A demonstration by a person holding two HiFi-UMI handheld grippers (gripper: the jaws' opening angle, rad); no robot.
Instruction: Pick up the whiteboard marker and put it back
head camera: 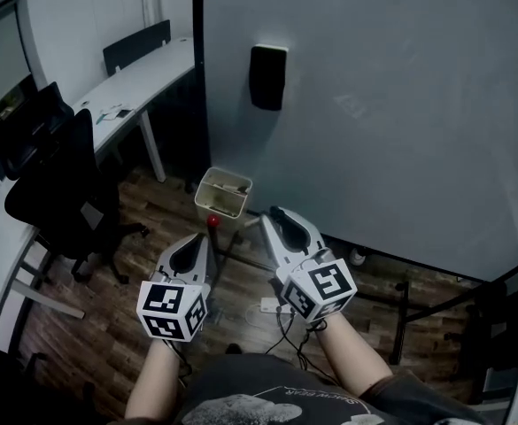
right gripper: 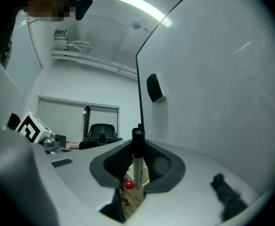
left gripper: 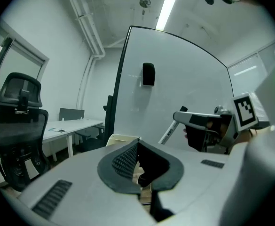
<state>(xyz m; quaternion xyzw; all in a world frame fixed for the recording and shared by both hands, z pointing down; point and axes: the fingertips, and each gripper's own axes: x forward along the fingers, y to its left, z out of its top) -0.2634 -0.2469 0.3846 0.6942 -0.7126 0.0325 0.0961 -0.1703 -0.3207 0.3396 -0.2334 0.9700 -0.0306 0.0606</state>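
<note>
**Fig. Right-gripper hold on the marker, ahead of its return.** The right gripper [right gripper: 138,147] is clamped on the whiteboard marker [right gripper: 137,166], which stands upright between its two dark pads [right gripper: 113,166]. The black cap rises just above the jaw tips and the white barrel runs down below them. From the left gripper view, the same marker slants downward out of the right jaws, so most of its length lies under the grip.

The left gripper [left gripper: 138,145] has its jaws drawn together at the tips, with nothing between them.

Beyond both sets of jaws stands the whiteboard [head camera: 374,104] with a black block [head camera: 267,76] mounted on it. Whether that block is the marker's resting place cannot be told.

*Handling, as judged:* the marker is probably light and stiff, with a smooth round plastic body that may roll or pivot between flat pads. A hold this close to the cap leaves a long free end that could swing. A grip nearer mid-barrel, squarely across the pads, would likely steady it. Only moderate squeeze seems needed, since the barrel is unlikely to deform.
</note>
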